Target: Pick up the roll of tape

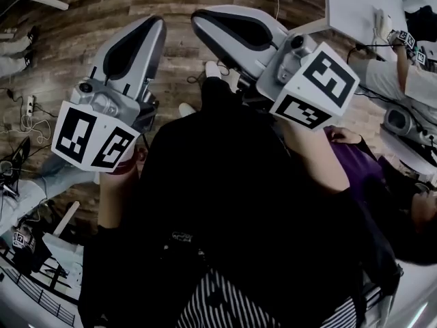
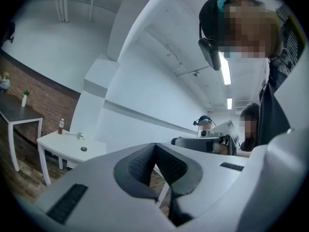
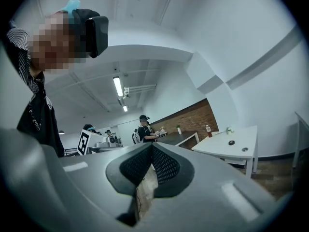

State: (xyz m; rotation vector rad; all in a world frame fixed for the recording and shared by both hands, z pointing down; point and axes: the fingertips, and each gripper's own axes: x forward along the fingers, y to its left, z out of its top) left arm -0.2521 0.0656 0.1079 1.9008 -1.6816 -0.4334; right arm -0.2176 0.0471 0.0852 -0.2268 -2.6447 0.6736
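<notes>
Found left gripper and right gripper held side by side over wood floor, tips pointing far. Read both sets of jaws in the gripper views as pressed together, pads meeting, nothing between. Located no tape within reach in any view. Noted a small dark round item on a far white table, left of the left gripper's line, near a bottle; possibly the tape, though too small to tell. Judged the step as the outset: search and approach, nothing yet grasped. Reckoned the next move called for finding the roll, carrying one gripper to it, parting its jaws wide enough to straddle the rim, then closing firmly.
</notes>
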